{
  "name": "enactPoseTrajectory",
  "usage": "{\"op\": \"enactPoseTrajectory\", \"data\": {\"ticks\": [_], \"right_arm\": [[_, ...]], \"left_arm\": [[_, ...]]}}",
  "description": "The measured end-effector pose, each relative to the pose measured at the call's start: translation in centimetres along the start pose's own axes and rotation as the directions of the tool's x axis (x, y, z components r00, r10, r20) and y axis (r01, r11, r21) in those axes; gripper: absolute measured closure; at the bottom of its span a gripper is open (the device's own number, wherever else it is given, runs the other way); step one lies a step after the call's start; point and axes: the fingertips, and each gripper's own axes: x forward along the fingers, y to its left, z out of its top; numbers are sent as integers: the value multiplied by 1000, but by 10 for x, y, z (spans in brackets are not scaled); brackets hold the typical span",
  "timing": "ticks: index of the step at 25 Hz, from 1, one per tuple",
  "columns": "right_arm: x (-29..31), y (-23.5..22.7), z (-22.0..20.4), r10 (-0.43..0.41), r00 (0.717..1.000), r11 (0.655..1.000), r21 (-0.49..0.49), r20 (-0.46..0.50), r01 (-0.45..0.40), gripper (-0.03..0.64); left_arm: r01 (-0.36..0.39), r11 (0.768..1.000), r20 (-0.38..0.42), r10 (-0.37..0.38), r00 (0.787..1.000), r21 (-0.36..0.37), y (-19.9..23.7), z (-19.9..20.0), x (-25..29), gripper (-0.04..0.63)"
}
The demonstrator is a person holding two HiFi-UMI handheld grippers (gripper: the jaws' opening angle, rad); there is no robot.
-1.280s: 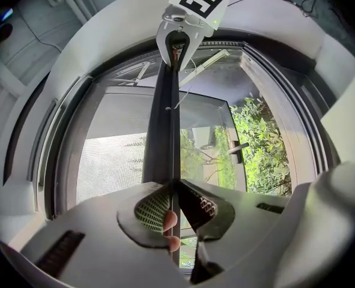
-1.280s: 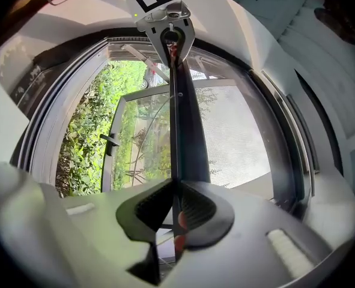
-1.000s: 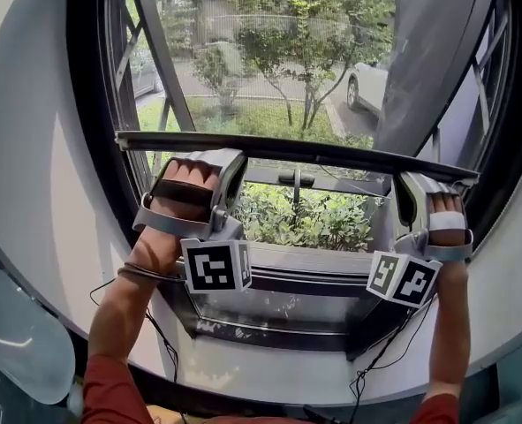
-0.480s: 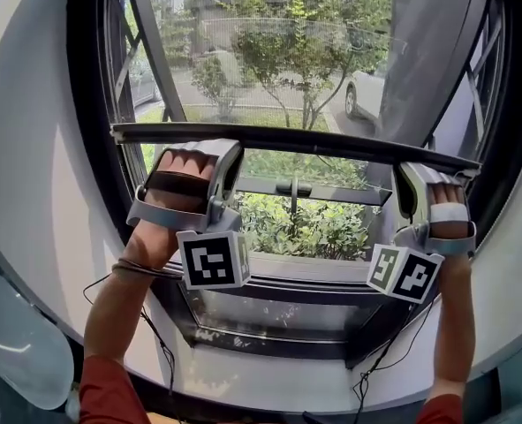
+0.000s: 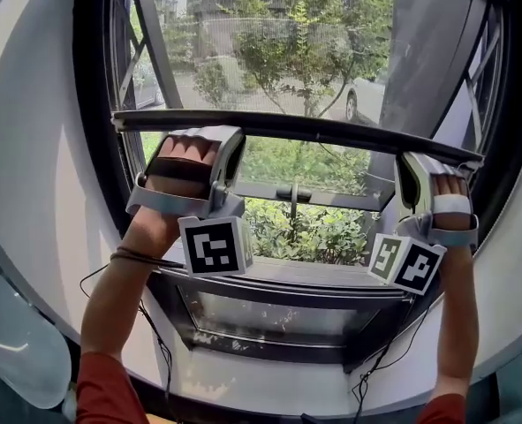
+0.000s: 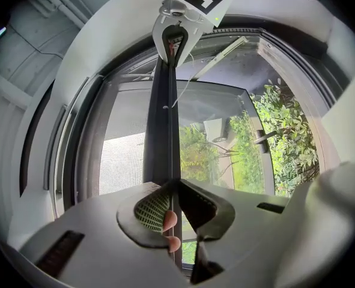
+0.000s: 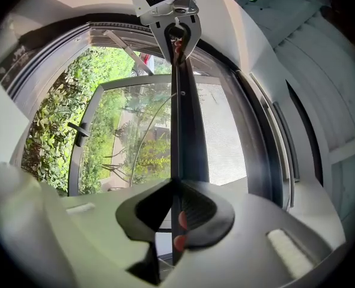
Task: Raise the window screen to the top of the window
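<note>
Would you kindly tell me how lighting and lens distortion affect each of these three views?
Head view: backlit by daylight, so the screen bar reads nearly black, and the fisheye bows the window frame. Left gripper view: dark round vignette, sunlit foliage washed out. Right gripper view: same vignette, the bar sharp and dark.

Looking at window screen (image 5: pixel 269 51) with dark bottom bar (image 5: pixel 322 131) sitting about mid-height across the window, slightly lower at the right. Got left tool (image 5: pixel 228 140) tip-up against the bar near its left end and right tool (image 5: pixel 408 162) near its right end, a hand strapped into each, marker cubes below. Under the bar: shrubs (image 5: pixel 318 228), window handle (image 5: pixel 293 193), sill (image 5: pixel 287 276); through the mesh, a parked car (image 5: pixel 366 95).
</note>
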Motion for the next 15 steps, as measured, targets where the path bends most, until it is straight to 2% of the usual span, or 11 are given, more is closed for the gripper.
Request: {"op": "enactPoseTrajectory", "data": {"ticks": [4, 8, 11, 13, 15], "right_arm": [[0, 0, 2, 13, 1000, 1000, -21, -7, -13, 563], [3, -5, 2, -34, 999, 999, -18, -20, 34, 561], [6, -9, 3, -47, 999, 999, -19, -24, 47, 561], [6, -8, 2, -43, 999, 998, -41, -23, 42, 563], [8, -12, 1, -58, 998, 996, -63, -21, 57, 560]], "left_arm": [[10, 1000, -5, -9, 1000, 19, -2, -1, 0, 545], [-55, 998, -4, 55, 998, 10, 4, -2, 2, 543], [-68, 998, -14, 68, 998, -1, 7, -3, 4, 541], [-54, 998, -20, 55, 998, 14, 6, -3, 4, 541], [-73, 996, -28, 74, 997, 46, 11, -3, 5, 541]]}}
